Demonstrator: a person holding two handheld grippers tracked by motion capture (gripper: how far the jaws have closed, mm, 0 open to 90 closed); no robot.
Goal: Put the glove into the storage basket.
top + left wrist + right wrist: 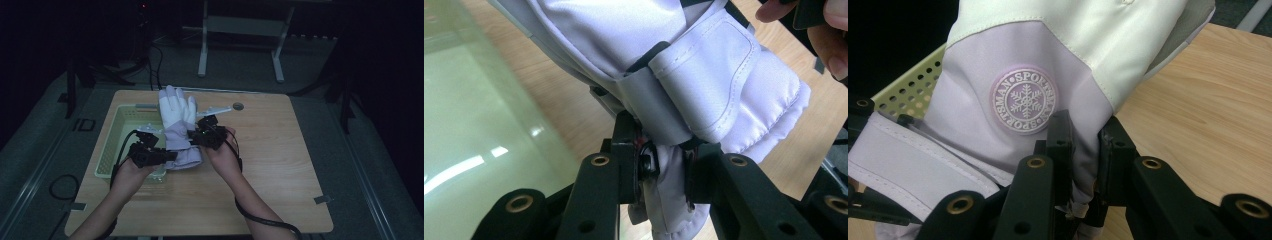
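A padded white and lilac winter glove (177, 125) is held up over the table between both hands, fingers pointing away from me. My left gripper (167, 155) is shut on the glove's cuff; in the left gripper view the cuff (724, 90) with its strap is pinched between the jaws (664, 170). My right gripper (197, 135) is shut on the glove's other side. In the right gripper view its jaws (1085, 145) pinch the lilac fabric just below a round snowflake badge (1024, 101).
A pale green perforated basket (114, 145) stands on the left of the wooden table (280, 170), partly under the glove. A small round grommet (238, 106) sits near the table's far edge. Beyond the table stands a white frame (240, 30) on the dark floor.
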